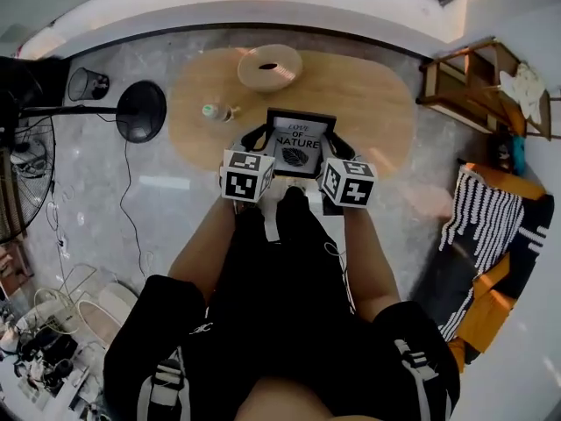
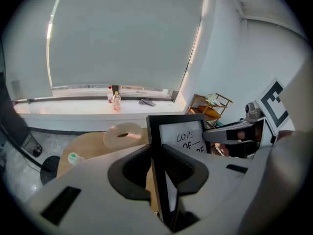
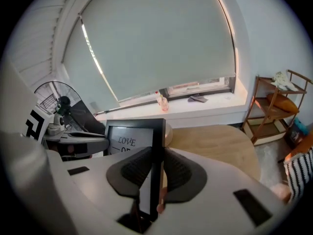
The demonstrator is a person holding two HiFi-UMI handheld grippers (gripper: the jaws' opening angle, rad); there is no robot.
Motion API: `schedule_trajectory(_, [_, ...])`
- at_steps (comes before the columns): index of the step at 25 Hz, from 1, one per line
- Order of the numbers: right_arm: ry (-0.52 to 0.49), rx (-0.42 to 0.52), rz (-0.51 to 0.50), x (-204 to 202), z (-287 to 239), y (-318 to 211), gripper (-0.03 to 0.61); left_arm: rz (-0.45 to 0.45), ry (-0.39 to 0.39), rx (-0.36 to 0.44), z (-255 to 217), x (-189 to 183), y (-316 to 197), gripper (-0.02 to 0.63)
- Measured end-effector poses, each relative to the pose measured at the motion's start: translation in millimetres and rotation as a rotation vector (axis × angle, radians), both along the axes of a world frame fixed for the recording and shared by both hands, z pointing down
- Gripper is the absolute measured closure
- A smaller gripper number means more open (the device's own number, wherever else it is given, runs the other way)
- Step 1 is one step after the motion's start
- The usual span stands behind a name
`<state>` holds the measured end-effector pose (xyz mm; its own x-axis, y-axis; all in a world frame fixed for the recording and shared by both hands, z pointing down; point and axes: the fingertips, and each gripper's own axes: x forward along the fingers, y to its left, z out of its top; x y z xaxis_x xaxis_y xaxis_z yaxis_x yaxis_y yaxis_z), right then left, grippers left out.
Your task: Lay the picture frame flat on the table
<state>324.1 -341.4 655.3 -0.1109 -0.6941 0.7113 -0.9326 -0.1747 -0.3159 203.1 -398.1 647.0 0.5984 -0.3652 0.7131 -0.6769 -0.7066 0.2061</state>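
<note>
A black picture frame (image 1: 299,141) with a white print reading "LOVE OF NATURE" is held upright between my two grippers over the near edge of the oval wooden table (image 1: 372,99). My left gripper (image 1: 257,139) is shut on the frame's left edge. In the left gripper view that black edge (image 2: 157,146) runs straight between the dark pads (image 2: 188,168). My right gripper (image 1: 340,146) is shut on the frame's right edge. The right gripper view shows this edge (image 3: 157,146) clamped between the pads (image 3: 132,173), with the print (image 3: 128,142) facing left.
A round wooden ring-shaped object (image 1: 269,67) sits at the table's far side, and a small green-capped bottle (image 1: 215,112) lies at its left. A floor fan (image 1: 140,110) and wire basket (image 1: 88,83) stand to the left. A wooden shelf (image 1: 478,82) and striped cushion (image 1: 486,217) are on the right.
</note>
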Motion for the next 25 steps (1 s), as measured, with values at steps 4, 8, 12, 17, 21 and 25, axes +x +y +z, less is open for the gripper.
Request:
schedule_trajectory(4, [-0.046,-0.094,-0.027,16.9,74.0,-3.4,0.486,-0.030,-0.047,-0.094,72.4,15.5,-0.6,0.523])
schedule_trajectory(8, [-0.078,-0.177,-0.039,23.1,154.6,-1.1,0.486,-0.051,-0.093,-0.169,150.1,21.2,3.0,0.525])
schedule_trajectory(12, [-0.106,-0.241,-0.030,31.2,239.6,3.3,0.486,-0.022,-0.118,-0.223,230.9,30.4,5.9,0.523])
schedule_trajectory(17, [-0.108,-0.342,-0.023,39.4,319.6,17.0,0.486,-0.032,-0.115,-0.335,319.7,37.1,20.3,0.523])
schedule_trajectory(21, [-0.114,-0.393,-0.021,36.3,363.0,19.4,0.486,-0.052,-0.122,-0.391,364.6,32.5,25.7,0.523])
schedule_trajectory(25, [-0.119,-0.418,-0.020,32.2,385.6,18.7,0.486,-0.087,-0.114,-0.440,387.8,26.4,29.1,0.523])
